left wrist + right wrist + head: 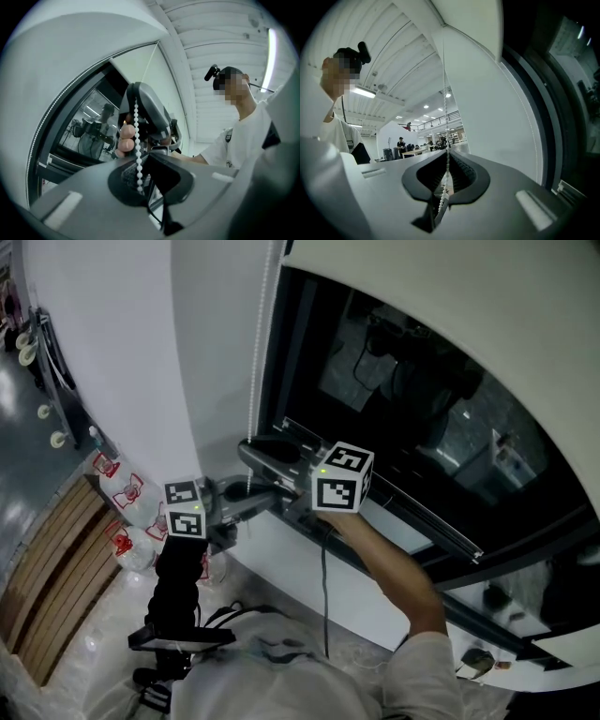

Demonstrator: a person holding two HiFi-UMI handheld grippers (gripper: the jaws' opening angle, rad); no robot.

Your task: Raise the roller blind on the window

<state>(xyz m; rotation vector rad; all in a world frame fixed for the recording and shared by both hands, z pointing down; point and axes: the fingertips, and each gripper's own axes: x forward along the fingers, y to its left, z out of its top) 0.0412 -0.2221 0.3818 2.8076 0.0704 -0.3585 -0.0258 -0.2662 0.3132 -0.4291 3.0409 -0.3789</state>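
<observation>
Right claw clamped on chain beside window, likely mid-pull. Left claw below, slightly apart, chain loose between. Blind covers upper glass only: partly raised, more pulls likely needed.

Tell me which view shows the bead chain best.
The left gripper view: the bead chain hangs near and sharp, each bead distinct. The right gripper view shows it thinner, pinched in the right claw; the head view, only a faint dotted line.
</observation>
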